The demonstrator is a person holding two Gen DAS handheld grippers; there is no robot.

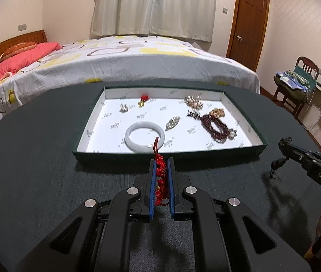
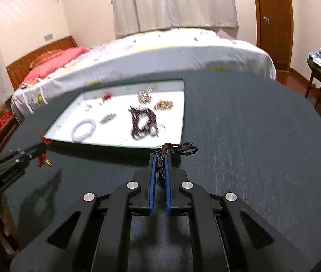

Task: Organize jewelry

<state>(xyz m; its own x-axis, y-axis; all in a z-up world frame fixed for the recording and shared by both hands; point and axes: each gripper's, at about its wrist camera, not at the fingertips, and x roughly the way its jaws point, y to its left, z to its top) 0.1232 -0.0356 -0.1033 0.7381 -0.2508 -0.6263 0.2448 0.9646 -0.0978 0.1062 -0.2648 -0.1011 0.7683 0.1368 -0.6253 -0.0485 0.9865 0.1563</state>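
Observation:
My left gripper (image 1: 161, 162) is shut on a red knotted cord bracelet (image 1: 161, 176), held just in front of the near wall of the green box (image 1: 169, 152). Its red loop end sticks up over the white bangle (image 1: 137, 133). My right gripper (image 2: 160, 157) is shut on a dark braided cord bracelet (image 2: 176, 147), above the dark table to the right of the box (image 2: 184, 113). The box's white floor holds the bangle, a dark red bead bracelet (image 1: 214, 125), and several small beaded and metal pieces. The right view is blurred.
A dark round table (image 1: 35, 136) carries the box. Behind it is a bed (image 1: 115, 61) with a patterned sheet and pink pillow. A wooden door (image 1: 248, 22) and a chair with clothes (image 1: 296, 79) stand at the right.

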